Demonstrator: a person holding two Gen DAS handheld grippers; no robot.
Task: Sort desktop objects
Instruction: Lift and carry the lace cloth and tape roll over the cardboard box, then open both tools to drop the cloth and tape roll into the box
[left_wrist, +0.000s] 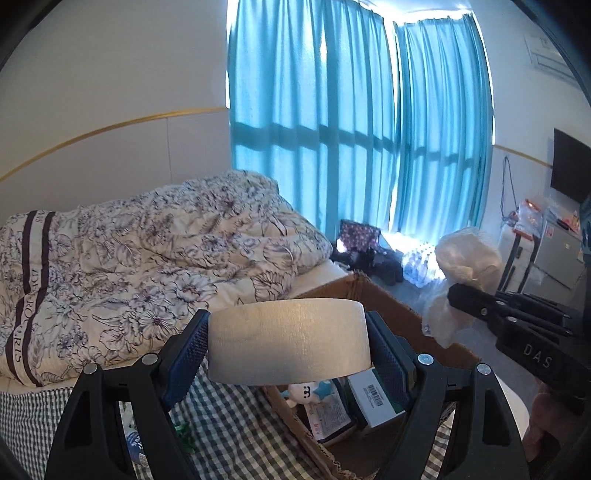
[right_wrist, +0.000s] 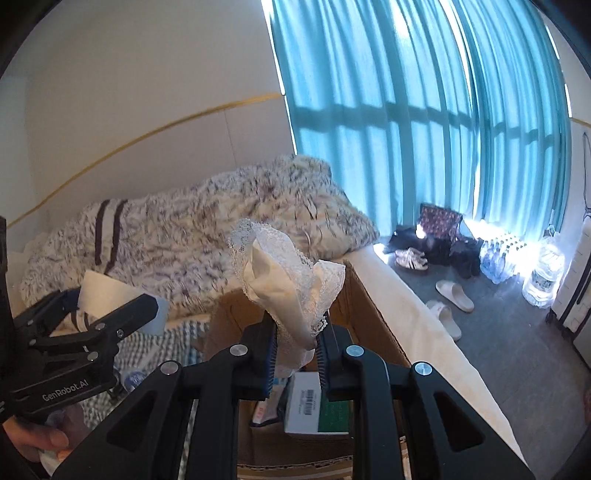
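Bedroom, daylight through drawn curtains

Teal curtains (left_wrist: 354, 122) glow over a tall window; a floral duvet (left_wrist: 147, 258) lies rumpled on the bed beside white walls (left_wrist: 110, 81); slippers (right_wrist: 452, 295) sit on grey floor (right_wrist: 517, 350).

Left tongs (left_wrist: 288, 341): matt black plastic with bright metal rivets; blue rubbery pads (left_wrist: 188, 347) with a fine knurled texture. Between them, a tape roll (left_wrist: 288, 343) of matt, faintly grained paper. Right tongs (right_wrist: 297, 354): same black plastic, ribbed blue pads, clamped on a soft cream cloth (right_wrist: 284, 280) edged with open white lace. Below both tongs, a box (left_wrist: 391, 310) of rough brown corrugated cardboard. Beneath it, woven checked cloth (left_wrist: 236, 424), matt.
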